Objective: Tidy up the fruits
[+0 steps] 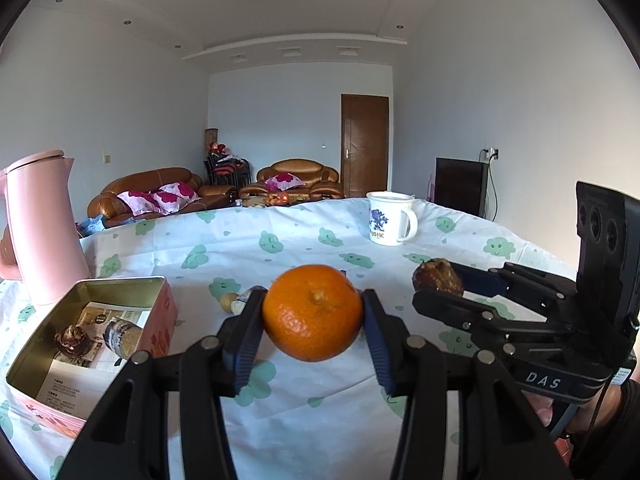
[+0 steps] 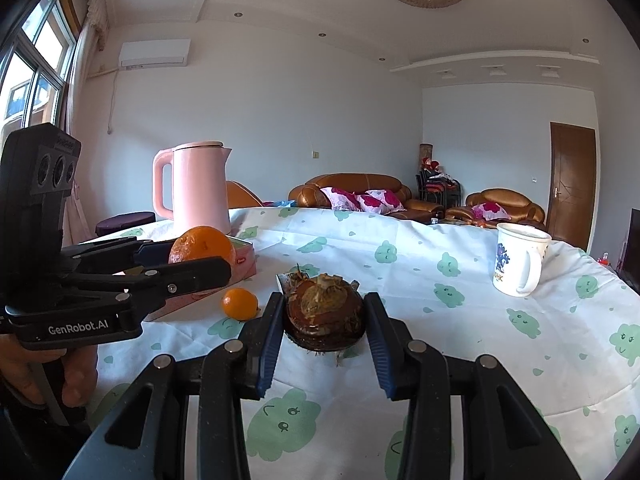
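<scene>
My left gripper (image 1: pixel 313 320) is shut on an orange (image 1: pixel 313 312) and holds it above the tablecloth; it also shows in the right wrist view (image 2: pixel 202 248). My right gripper (image 2: pixel 324 320) is shut on a dark brown water chestnut (image 2: pixel 324 316), held above the table; it shows at the right of the left wrist view (image 1: pixel 438 278). A pink open tin box (image 1: pixel 158 320) at the left holds another brown chestnut (image 1: pixel 72 340) and a small jar (image 1: pixel 122 336). A small orange kumquat (image 2: pixel 240 303) lies on the cloth beside the box.
A pink kettle (image 2: pixel 200 186) stands behind the box at the far left. A white mug (image 2: pixel 518 260) stands at the far right. The table (image 2: pixel 440 320) has a white cloth with green cloud prints. Sofas and a door are beyond it.
</scene>
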{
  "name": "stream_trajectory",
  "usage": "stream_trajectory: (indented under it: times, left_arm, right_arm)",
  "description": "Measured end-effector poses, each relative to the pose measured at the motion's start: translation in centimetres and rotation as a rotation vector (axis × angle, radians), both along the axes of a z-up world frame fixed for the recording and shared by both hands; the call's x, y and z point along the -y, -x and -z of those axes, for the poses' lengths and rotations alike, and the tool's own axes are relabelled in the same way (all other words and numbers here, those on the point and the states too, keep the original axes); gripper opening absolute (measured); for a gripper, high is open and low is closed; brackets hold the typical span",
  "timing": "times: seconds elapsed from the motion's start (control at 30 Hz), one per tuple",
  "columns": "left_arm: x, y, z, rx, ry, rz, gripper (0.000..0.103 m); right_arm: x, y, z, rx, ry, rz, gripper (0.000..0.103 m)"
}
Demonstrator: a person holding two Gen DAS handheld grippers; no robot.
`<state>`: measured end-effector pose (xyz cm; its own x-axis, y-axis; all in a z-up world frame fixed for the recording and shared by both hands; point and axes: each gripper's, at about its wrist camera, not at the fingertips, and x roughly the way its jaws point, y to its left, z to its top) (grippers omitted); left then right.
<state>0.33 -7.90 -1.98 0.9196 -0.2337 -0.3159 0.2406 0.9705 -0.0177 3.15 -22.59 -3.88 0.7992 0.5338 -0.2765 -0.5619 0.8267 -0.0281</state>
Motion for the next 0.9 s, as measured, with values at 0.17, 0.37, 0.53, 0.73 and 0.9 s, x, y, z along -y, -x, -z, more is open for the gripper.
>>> stream_trajectory:
  times: [0.17,0.37,0.53,0.73,0.9]
  left_arm:
    - [-0.1,0.2,-0.2,0.006,-0.005,-0.006,0.05]
    - [-0.4,0.2,-0.7,-0.001,0.0,-0.017,0.05]
    - [-0.9,0.3,-1.1,-0.001,0.003,-0.029,0.05]
    - [-2.1,0.1,-1.6,-0.007,0.009,-0.059,0.05]
    - [-3.5,-0.2,-1.8,-0.026,0.019,-0.1,0.05]
  right_arm:
    - [0.3,-0.1,-0.1,-0.008,-0.021,0.002,0.042]
    - [0.1,0.0,-0.8,-0.016,-0.031,-0.011,0.042]
    - [-0.4,0.1,-1.7,-0.011,-0.024,-0.022,0.042]
    - [-1.3,-0.1,-2.7,0.001,0.01,-0.033,0.042]
    - [-2.3,-0.7,-3.6,-0.003,0.021,-0.047,0.042]
